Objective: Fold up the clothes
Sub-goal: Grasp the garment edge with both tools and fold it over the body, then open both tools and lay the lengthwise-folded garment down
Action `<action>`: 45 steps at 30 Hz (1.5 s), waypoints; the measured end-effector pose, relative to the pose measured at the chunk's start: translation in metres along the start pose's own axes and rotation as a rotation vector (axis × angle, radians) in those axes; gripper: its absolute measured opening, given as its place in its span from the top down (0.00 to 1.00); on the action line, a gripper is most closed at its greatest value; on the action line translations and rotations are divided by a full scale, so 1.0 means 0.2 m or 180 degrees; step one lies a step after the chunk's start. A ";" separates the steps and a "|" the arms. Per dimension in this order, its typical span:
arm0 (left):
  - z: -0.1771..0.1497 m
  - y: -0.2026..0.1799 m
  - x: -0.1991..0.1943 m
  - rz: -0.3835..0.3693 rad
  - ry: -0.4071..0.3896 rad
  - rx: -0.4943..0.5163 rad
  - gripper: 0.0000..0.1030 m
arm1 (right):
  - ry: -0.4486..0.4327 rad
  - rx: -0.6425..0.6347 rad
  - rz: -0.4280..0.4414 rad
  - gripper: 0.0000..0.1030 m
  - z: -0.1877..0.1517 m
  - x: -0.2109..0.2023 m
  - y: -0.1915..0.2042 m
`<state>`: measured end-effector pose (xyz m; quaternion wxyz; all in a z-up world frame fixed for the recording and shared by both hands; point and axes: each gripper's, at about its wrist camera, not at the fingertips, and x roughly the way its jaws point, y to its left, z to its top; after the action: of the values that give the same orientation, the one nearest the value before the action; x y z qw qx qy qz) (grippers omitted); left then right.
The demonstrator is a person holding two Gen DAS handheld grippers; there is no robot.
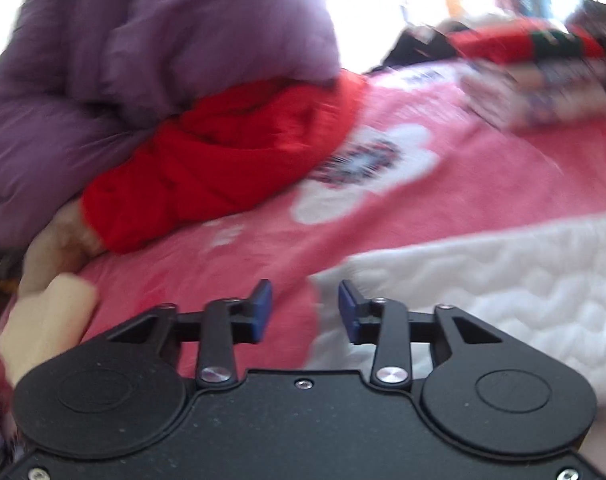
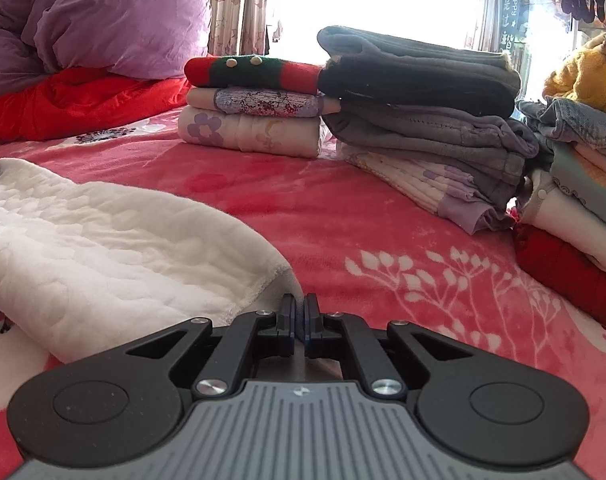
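the right gripper (image 2: 302, 312) is clenched on the near hem of the white top (image 2: 115, 236), which lies flat on the pink blanket (image 2: 383, 240) and runs away to the left of that gripper. the left gripper (image 1: 305, 310) hangs released, jaws apart with nothing between them, just above the blanket, and the top (image 1: 483, 280) begins right at its right finger and spreads off to the right. that view is blurred, so contact there cannot be told. judging from this, the step in hand is taking the second hold: the left should close on an edge, not the middle, level with the right's hold, so the fold comes out straight. keep the cloth low and taut between the two. farther off lie a red garment (image 1: 207, 160) under a purple duvet (image 1: 143, 40), and folded stacks (image 2: 383, 92) at the back.
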<state>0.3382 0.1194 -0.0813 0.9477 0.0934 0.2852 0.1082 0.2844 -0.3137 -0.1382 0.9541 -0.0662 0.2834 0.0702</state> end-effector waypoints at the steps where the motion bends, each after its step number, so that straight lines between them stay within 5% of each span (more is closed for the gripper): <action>1: 0.00 0.07 -0.02 -0.0051 0.0022 -0.0240 0.64 | 0.0008 0.0017 0.0005 0.93 0.00 0.00 0.00; 7: -0.12 0.28 -0.03 -0.0707 0.0340 -0.1412 0.63 | -0.0022 0.0129 0.0040 0.91 0.00 -0.02 -0.01; 10: -0.14 0.26 -0.03 -0.0795 0.0406 -0.1581 0.63 | -0.0099 0.0162 0.0051 0.88 0.01 -0.04 -0.02; 13: -0.11 0.18 -0.06 -0.0809 0.0241 -0.1373 0.63 | -0.0250 0.0095 0.0020 0.76 0.02 -0.08 0.00; 18: -0.04 -0.09 -0.12 -0.1100 -0.0161 -0.0577 0.63 | -0.0502 -0.0017 -0.0032 0.75 0.05 -0.16 0.02; 21: -0.05 -0.24 -0.11 -0.1272 -0.0145 -0.0240 0.58 | -0.0654 -0.0089 -0.0057 0.74 0.06 -0.20 0.04; 24: -0.09 -0.36 -0.03 -0.1011 0.0113 0.0131 0.54 | -0.0775 -0.0361 0.0435 0.74 0.07 -0.27 0.18; 26: -0.11 -0.37 0.00 -0.0970 0.0165 0.0173 0.52 | -0.0663 -0.0463 0.0796 0.70 0.05 -0.26 0.27; 29: -0.10 -0.35 -0.02 -0.0940 0.0189 0.0118 0.51 | -0.0006 -0.1054 0.0669 0.62 -0.05 -0.07 0.41; 32: -0.08 -0.37 -0.15 -0.0812 0.0034 0.0260 0.53 | -0.0129 -0.0939 0.0621 0.56 -0.02 -0.11 0.40; 34: -0.07 -0.40 -0.27 -0.1011 -0.0137 0.0335 0.53 | -0.0277 -0.0945 0.0629 0.57 -0.01 -0.17 0.40; 39: -0.14 -0.57 -0.48 -0.2073 -0.0337 0.0691 0.53 | -0.0713 -0.0923 0.0836 0.56 0.02 -0.31 0.43; 43: -0.23 -0.78 -0.39 -0.2069 -0.0111 0.0991 0.52 | -0.0486 -0.1184 0.0933 0.56 -0.01 -0.24 0.53; 45: -0.27 -0.85 -0.33 -0.1909 -0.0121 0.1099 0.42 | -0.0215 -0.1178 0.0754 0.54 -0.03 -0.15 0.54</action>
<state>0.2798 -0.0539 -0.1313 0.9127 0.1663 0.2964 -0.2268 0.2367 -0.2108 -0.1359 0.9197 -0.2040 0.2394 0.2349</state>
